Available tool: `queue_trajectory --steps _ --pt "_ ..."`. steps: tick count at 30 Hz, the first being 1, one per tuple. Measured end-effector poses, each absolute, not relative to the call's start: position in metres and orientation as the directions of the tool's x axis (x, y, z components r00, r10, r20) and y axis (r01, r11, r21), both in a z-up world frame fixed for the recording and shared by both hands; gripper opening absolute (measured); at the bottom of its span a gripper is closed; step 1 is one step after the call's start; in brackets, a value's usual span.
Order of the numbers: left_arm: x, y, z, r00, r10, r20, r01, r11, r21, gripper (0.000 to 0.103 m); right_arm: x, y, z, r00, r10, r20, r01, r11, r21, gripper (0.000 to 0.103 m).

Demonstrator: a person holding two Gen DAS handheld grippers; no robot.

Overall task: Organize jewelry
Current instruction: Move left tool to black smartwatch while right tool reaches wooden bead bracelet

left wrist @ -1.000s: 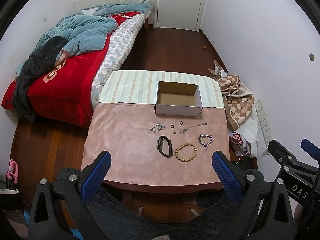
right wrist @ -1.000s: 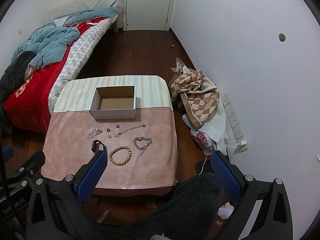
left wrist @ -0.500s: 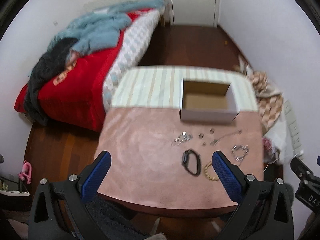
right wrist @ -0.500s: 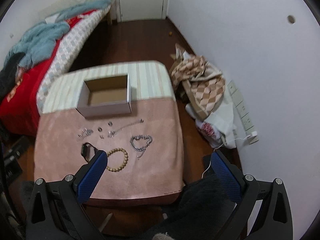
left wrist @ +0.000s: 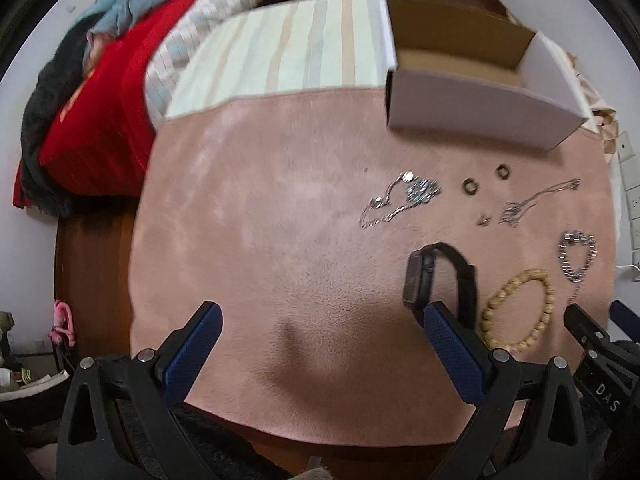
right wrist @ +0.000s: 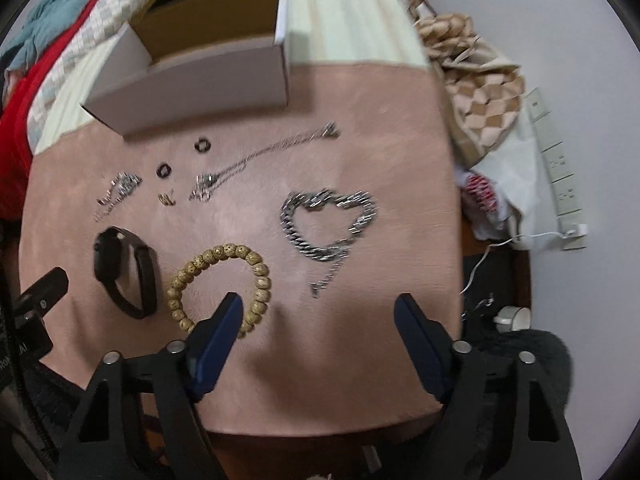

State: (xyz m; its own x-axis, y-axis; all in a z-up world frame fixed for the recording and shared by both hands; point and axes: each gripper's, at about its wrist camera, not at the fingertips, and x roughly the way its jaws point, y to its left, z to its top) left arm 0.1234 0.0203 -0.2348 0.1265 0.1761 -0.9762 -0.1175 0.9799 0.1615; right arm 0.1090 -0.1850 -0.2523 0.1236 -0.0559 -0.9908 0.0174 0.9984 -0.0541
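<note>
Open cloth left, clutter right.
Bare pink cloth (left wrist: pixel 248 240) left of watch (left wrist: pixel 440 280); box (left wrist: pixel 472 108) blocking far edge.

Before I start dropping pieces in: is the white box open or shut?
Open. The white box has no lid on top, and its brown cardboard inside shows from above in both wrist views; no jewelry visible inside.

Both wrist cameras give you a steep, close downward view of the worktop (left wrist: pixel 248 208). The left view sits over its left half, the right over its right. Both share the box (left wrist: pixel 472 104) and black watch (right wrist: pixel 124 272).
</note>
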Motion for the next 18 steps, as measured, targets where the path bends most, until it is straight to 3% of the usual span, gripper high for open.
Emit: queue_trajectory --steps 7,10,11,14,16,18 --pt "0.127 0.02 -0.254 0.101 0.134 -0.986 -0.125 0.985 0.121 0.103 0.111 -0.166 -0.288 0.079 -0.026 -0.997 -0.021 0.999 -0.028 0.052" --pt "0.129 0.018 -0.259 0.09 0.118 -0.989 -0.117 0.987 0.107 0.103 0.108 -0.159 -0.287 0.106 -0.029 -0.994 -0.054 0.998 -0.035 0.027" --pt "0.13 0.017 -0.262 0.084 0.103 -0.991 -0.116 0.989 0.093 0.103 0.107 -0.16 -0.287 0.105 -0.031 -0.994 -0.054 0.998 -0.037 0.01" --pt "0.133 0.018 -0.269 0.078 0.072 -0.994 -0.112 0.992 0.063 0.102 0.104 -0.167 -0.286 0.088 -0.026 -0.996 -0.036 0.999 -0.029 0.01" --pt "0.133 0.014 -0.275 0.075 0.053 -0.996 -0.103 0.994 0.045 0.094 0.104 -0.169 -0.284 0.085 -0.027 -0.996 -0.037 0.999 -0.031 0.01" --pt "0.134 0.012 -0.282 0.059 0.035 -0.998 -0.095 0.995 0.029 0.062 0.106 -0.17 -0.282 0.077 -0.024 -0.997 -0.037 0.999 -0.027 0.01"
